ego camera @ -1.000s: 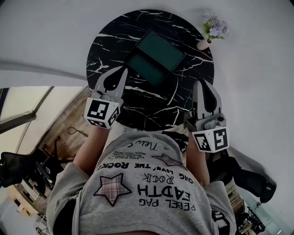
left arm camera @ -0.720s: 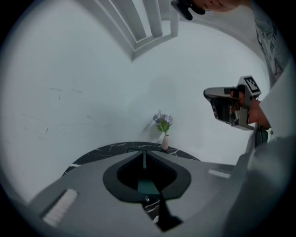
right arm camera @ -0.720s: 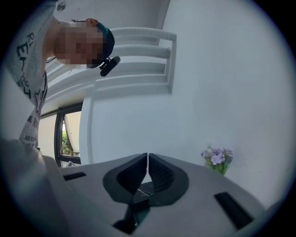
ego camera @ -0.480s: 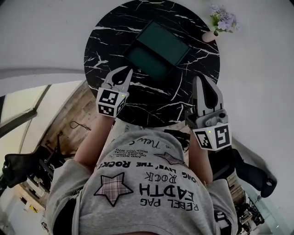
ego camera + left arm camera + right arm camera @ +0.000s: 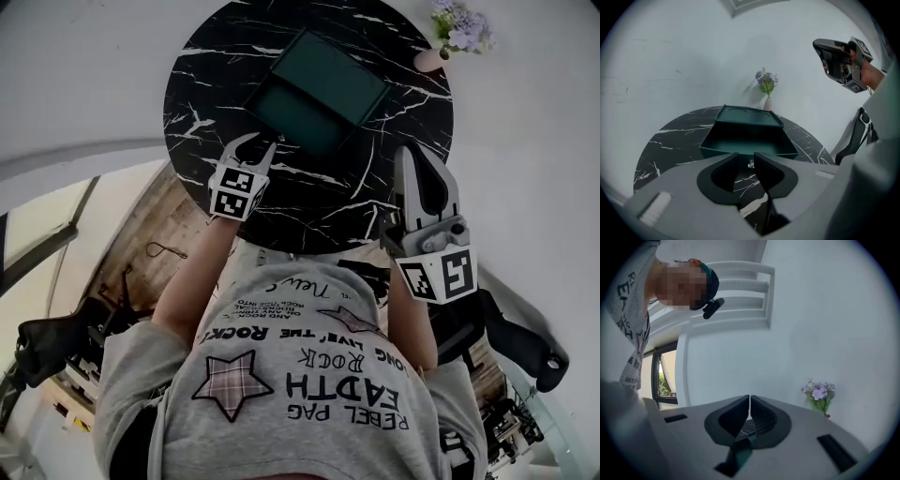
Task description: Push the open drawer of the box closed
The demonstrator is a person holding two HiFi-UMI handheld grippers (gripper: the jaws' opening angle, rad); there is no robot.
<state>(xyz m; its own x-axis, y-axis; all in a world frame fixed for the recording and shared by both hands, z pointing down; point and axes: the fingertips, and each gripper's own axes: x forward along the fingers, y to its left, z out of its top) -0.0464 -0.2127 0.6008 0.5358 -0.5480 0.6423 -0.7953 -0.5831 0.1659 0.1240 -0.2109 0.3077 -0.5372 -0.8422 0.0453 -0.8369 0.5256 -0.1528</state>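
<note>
Since 1 second ago your left tongs [image 5: 255,145] have moved forward across the round black tabletop [image 5: 202,89] to just short of the drawer [image 5: 289,111]. Their jaws, pressed together then, are now opening. The tabletop and the green box [image 5: 339,77] also sit higher in the head view than before. Your right tongs [image 5: 418,155] hang over the tabletop's near right edge, much as they did.

The drawer stands pulled out of the box toward you, and its inside shows only its own dark green floor [image 5: 749,138]. The box is a little beyond the tabletop's middle, and a small vase of purple flowers [image 5: 452,30] stands at the far right rim.

The left gripper view shows the left tongs [image 5: 746,158] spread, with a small shiny knob [image 5: 750,164] on the drawer's front in the gap between them. The head view does not show that knob. The right gripper view shows the right tongs [image 5: 750,400] pressed together with only a thin slit, pinching nothing. That view points at the white wall, the flowers [image 5: 818,393] and a window [image 5: 665,380], and it does not show the box.
</note>
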